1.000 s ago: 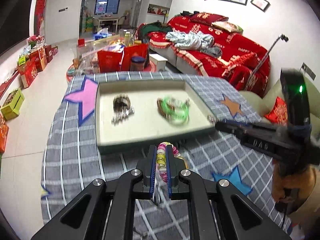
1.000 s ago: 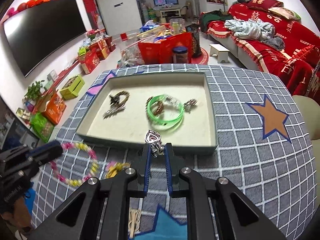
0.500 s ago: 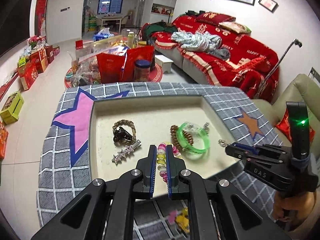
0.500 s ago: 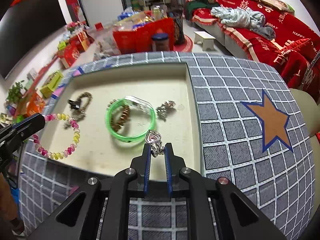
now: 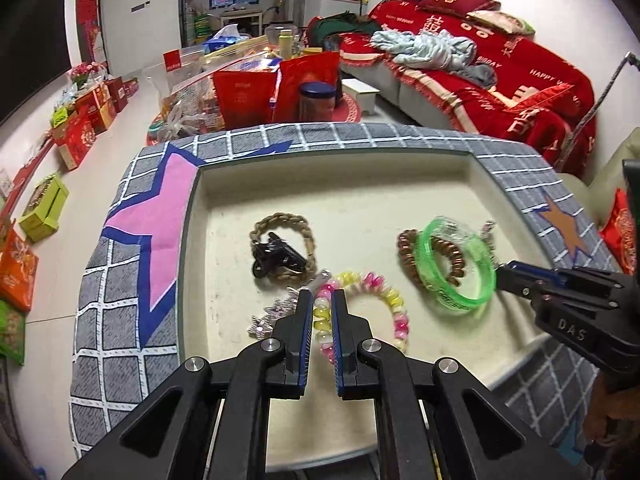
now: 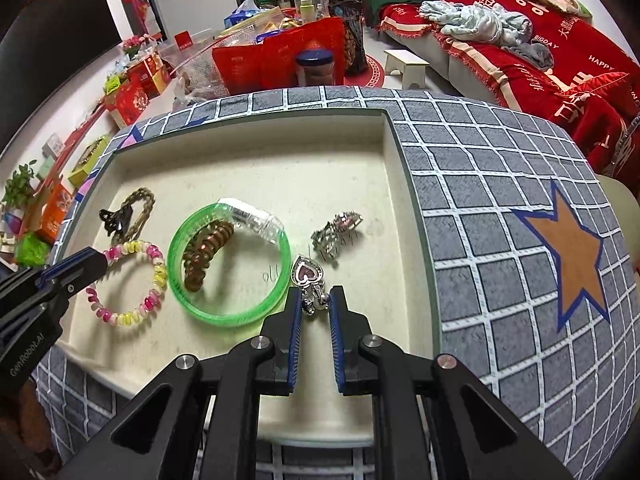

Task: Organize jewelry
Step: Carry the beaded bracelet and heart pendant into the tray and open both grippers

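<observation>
In the left wrist view, the left hand-held gripper [image 5: 322, 312] was clamped on the springy, light coil bracelet [image 5: 370, 304], which hung low inside the tray [image 5: 360, 184], left of the green bangle [image 5: 456, 266]. In the right wrist view, the right hand-held gripper [image 6: 314, 306] pinched the small, stiff heart pendant [image 6: 307, 273] by its slippery metal clasp, just right of that bangle.

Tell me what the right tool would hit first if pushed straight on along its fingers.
Probably the bare tray floor: the right tool, shut on the heart pendant, points steeply down, beside the green bangle. Depth is unclear.
</observation>
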`<state>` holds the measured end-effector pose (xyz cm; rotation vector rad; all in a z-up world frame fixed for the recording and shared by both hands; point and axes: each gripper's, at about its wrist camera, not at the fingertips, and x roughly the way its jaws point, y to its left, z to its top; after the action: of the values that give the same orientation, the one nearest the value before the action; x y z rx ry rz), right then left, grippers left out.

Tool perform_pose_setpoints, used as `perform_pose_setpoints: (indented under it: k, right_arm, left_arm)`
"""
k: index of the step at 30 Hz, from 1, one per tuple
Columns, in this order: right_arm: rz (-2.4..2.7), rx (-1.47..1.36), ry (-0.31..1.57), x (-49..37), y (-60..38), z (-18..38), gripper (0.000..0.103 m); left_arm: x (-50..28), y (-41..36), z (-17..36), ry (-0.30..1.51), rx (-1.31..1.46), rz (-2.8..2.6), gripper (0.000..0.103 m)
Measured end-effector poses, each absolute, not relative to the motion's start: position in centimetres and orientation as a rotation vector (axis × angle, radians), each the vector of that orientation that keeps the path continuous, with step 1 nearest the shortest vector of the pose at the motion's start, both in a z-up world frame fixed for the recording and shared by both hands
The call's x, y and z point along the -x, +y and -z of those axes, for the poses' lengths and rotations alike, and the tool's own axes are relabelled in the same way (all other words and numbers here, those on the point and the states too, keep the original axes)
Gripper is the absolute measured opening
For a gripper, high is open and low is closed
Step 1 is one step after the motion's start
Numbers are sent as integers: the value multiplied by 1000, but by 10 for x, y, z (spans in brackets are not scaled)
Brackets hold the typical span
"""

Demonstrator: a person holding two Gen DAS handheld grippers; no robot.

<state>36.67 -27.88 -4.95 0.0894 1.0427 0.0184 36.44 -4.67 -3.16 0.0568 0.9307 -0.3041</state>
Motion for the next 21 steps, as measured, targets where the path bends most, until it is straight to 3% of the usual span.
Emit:
perform_pose_setpoints:
  k: [9,11,13,19,21]
  right_arm:
    - [-15,-105,1034,-373,-279,50,20]
    - [-17,-119,1033,-372,-280,50,31]
    - [-13,-139,1027,-370,-282,48,52]
    - [-44,-204,972,-359,-282,33,66]
    - [-50,-210,952,-354,-280,28,67]
  left_arm:
    - [-365,-52,44,944,-139,225,27]
    - [-364,-53,46,949,-144,220,27]
    - [-364,-52,47,949,-139,215,27]
    - [-358,-51,38,917,-133,209,27]
    - [-356,-51,36,910,-121,218,27]
